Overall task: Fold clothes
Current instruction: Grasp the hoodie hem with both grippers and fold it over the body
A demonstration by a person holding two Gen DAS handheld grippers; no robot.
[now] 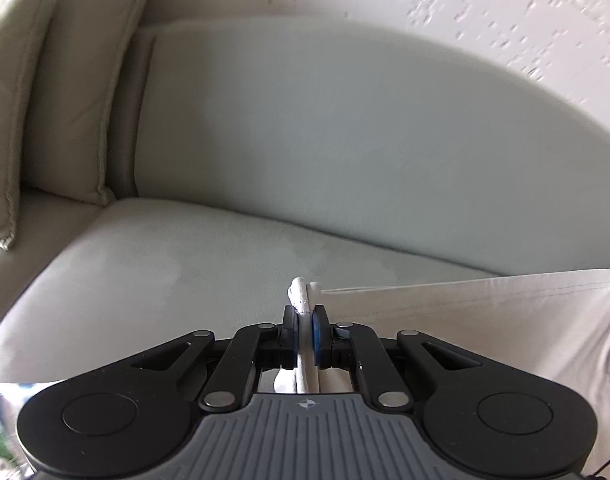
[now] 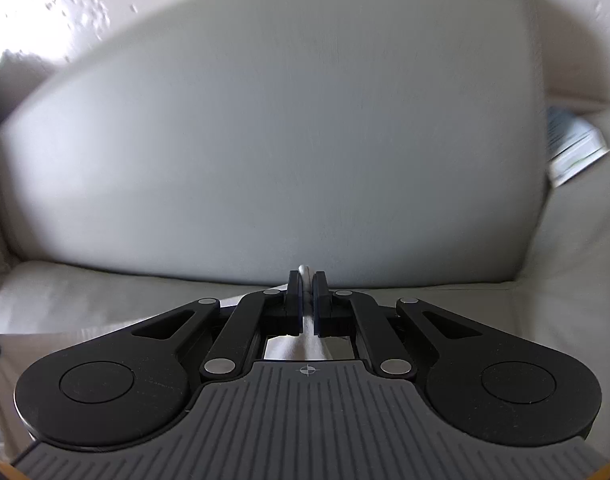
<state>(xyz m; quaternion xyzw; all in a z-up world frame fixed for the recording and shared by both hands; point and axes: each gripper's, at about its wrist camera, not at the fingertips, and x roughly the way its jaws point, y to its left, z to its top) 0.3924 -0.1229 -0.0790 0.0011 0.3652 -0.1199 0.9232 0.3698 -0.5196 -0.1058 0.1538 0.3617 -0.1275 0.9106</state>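
Observation:
A white garment [image 1: 465,312] is stretched taut in the air above a beige sofa seat [image 1: 165,272]. My left gripper [image 1: 305,312] is shut on one bunched corner of it, and the cloth runs off to the right. My right gripper [image 2: 307,280] is shut on the other corner; a little white cloth [image 2: 305,270] pokes out past its fingertips, and the garment hangs to the left below it [image 2: 45,340]. The tip of the other gripper shows at each view's edge.
The sofa's back cushion [image 1: 345,140] fills the view ahead, with loose pillows [image 1: 65,80] at the left. A white rough wall [image 1: 465,0] is behind. A paper booklet [image 2: 573,148] sits tucked at the sofa's right side.

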